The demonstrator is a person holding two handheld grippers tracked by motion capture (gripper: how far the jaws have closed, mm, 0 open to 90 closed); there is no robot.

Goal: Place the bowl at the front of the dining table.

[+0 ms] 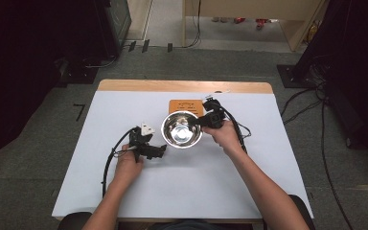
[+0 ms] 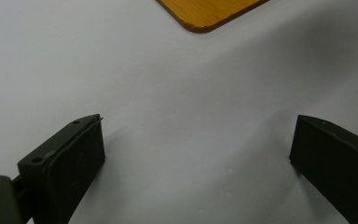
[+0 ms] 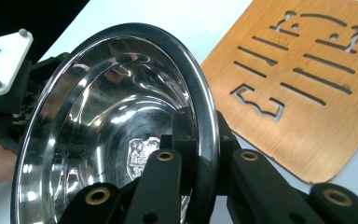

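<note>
A shiny steel bowl [image 1: 182,129] sits mid-table, in front of a wooden slotted trivet [image 1: 186,106]. My right gripper [image 1: 202,122] is shut on the bowl's right rim. In the right gripper view one jaw lies inside the bowl [image 3: 116,116] and the other outside, pinching the rim, with the trivet [image 3: 298,88] beyond. My left gripper [image 1: 162,150] rests on the table just left of the bowl and points right. In the left gripper view its jaws stand wide open over bare white table, with a corner of the trivet [image 2: 205,11] at the top.
The table [image 1: 124,110] has a white cover and a wooden far edge [image 1: 182,86]. Cables trail from both grippers across it. Dark equipment and floor cables [image 1: 316,100] surround the table on grey carpet.
</note>
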